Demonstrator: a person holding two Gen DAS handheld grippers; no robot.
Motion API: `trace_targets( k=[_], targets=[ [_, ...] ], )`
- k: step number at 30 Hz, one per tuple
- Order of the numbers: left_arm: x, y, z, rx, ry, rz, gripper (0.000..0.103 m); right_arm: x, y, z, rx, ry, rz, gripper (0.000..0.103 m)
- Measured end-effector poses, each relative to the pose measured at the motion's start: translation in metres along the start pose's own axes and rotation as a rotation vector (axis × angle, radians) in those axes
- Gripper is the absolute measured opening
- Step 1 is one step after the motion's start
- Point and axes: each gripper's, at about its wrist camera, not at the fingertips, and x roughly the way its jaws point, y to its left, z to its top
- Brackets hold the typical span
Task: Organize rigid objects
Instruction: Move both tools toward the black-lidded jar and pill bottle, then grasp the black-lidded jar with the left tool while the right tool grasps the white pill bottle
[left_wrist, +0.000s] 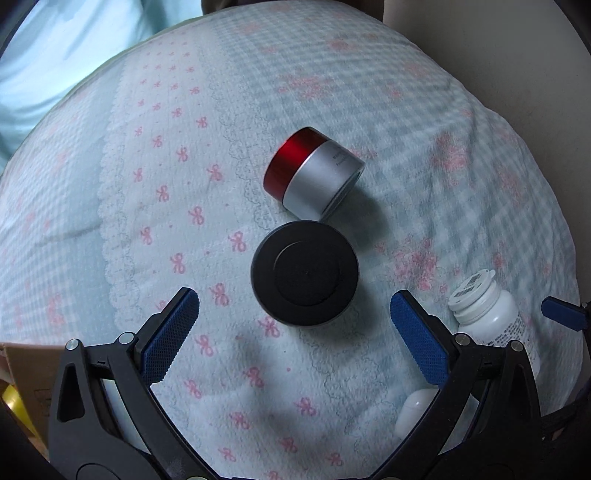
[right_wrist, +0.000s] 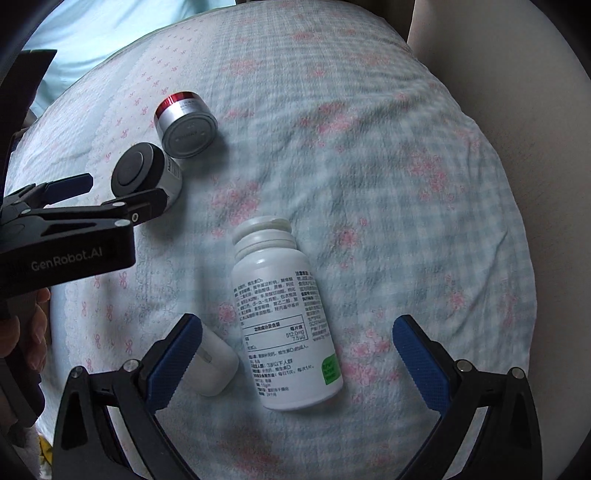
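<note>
On the bedspread a black-lidded jar stands upright, lid toward me. My left gripper hangs over it, open, with the jar between its blue fingertips and a gap on each side. A red-and-silver jar lies on its side just beyond. In the right wrist view a white pill bottle lies flat with its cap pointing away. My right gripper is open and straddles it without touching. A white earbud case rests against the inside of its left finger. The left gripper shows at the left by the black-lidded jar.
The surface is a soft blue-checked bedspread with pink bows, wrinkled on the right. A cardboard box sits off its lower left edge. A beige wall bounds the right side. A person's hand holds the left gripper's handle.
</note>
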Motion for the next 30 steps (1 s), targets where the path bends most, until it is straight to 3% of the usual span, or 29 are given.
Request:
trace_targets(
  k=[4, 7, 13, 16, 30],
  targets=[
    [0.012, -0.006, 0.000, 0.020, -0.004, 0.008, 0.101, 0.011, 0.001, -0.001, -0.024, 0.002, -0.012, 0.090],
    [0.017, -0.008, 0.002, 0.022, -0.004, 0.025, 0.091, 0.015, 0.003, -0.002, -0.047, -0.003, -0.023, 0.083],
    [0.023, -0.008, 0.007, -0.012, -0.018, 0.012, 0.056, 0.017, 0.017, -0.005, -0.099, -0.017, 0.002, 0.049],
    [0.022, -0.008, 0.007, -0.020, -0.020, 0.012, 0.053, 0.018, 0.025, -0.006, -0.137, -0.018, -0.026, 0.049],
    [0.006, -0.008, -0.003, -0.005, -0.022, 0.003, 0.053, 0.017, 0.013, 0.001, -0.105, -0.009, 0.003, 0.048]
  ],
)
